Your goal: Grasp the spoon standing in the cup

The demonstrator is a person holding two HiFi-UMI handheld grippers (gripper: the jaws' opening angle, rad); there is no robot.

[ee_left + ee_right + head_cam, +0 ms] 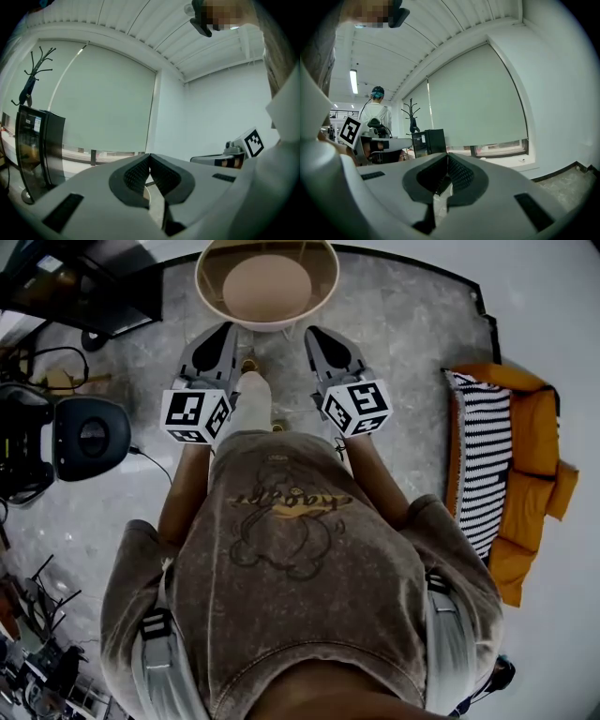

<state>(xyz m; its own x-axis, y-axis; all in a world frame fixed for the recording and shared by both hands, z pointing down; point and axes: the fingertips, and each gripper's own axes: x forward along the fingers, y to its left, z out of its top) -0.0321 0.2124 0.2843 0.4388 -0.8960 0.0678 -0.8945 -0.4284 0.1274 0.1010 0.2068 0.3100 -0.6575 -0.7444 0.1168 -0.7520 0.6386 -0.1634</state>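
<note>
Head view first: where the spoon and its cup are, I honestly can't tell, since none of the three views shows them. Both grippers are held up in front of the person's chest, pointing toward a round beige tub [267,285] at the top of the frame. The left gripper [228,327] has its fingers pinched fully together with nothing between them, and the left gripper view shows the ribbed pads [138,172] meeting at the tips. Same deal for the right gripper [315,333]: fingers closed tip to tip, nothing in them. Each one carries its marker cube [195,415] close to the person's grey-brown printed t-shirt [291,568].

Further out, on the grey stone-look floor [403,334], there's an orange cushion [534,460] with a striped cloth [483,465] over it off to the right, and a black round device [89,435] on the left. The right gripper view looks into the room: a black cabinet [429,140], a coat rack [411,112] and another person in white [375,117].
</note>
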